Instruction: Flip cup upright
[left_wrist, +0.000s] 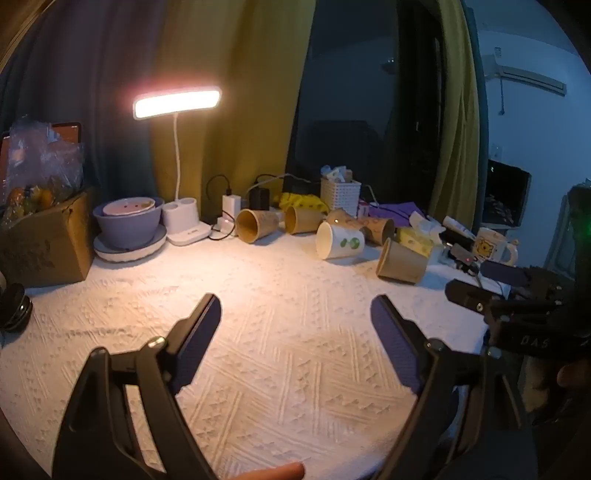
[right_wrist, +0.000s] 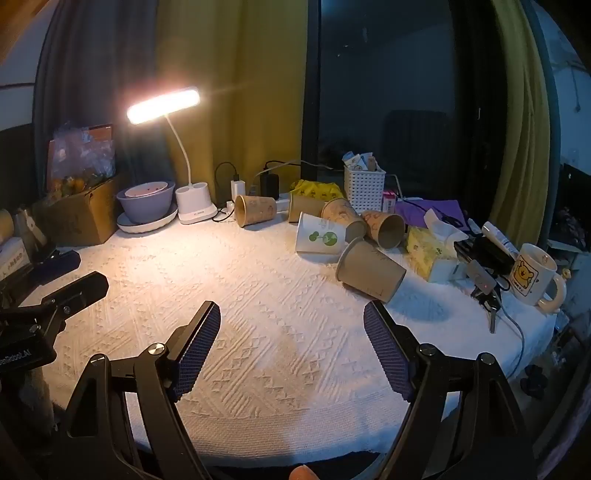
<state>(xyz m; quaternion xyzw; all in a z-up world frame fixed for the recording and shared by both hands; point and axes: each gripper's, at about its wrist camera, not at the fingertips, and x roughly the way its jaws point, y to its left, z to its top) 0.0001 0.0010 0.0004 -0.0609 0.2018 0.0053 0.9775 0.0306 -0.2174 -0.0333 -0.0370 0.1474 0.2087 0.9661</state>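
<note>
Several paper cups lie on their sides at the far right of the white textured tablecloth (left_wrist: 280, 332). The nearest is a brown cup (left_wrist: 402, 261), also in the right wrist view (right_wrist: 370, 269). Behind it lies a white cup with green print (left_wrist: 340, 240) (right_wrist: 320, 237), then more brown cups (left_wrist: 256, 224) (right_wrist: 255, 209). My left gripper (left_wrist: 295, 314) is open and empty over the cloth, well short of the cups. My right gripper (right_wrist: 291, 321) is open and empty, its right finger close to the nearest brown cup. It also shows in the left wrist view (left_wrist: 480, 284).
A lit desk lamp (left_wrist: 177, 103) stands at the back. A purple bowl on a plate (left_wrist: 127, 225) and a cardboard box (left_wrist: 48, 243) are at the left. A white basket (right_wrist: 364, 188), a tissue pack (right_wrist: 430, 251) and a bear mug (right_wrist: 533, 275) crowd the right.
</note>
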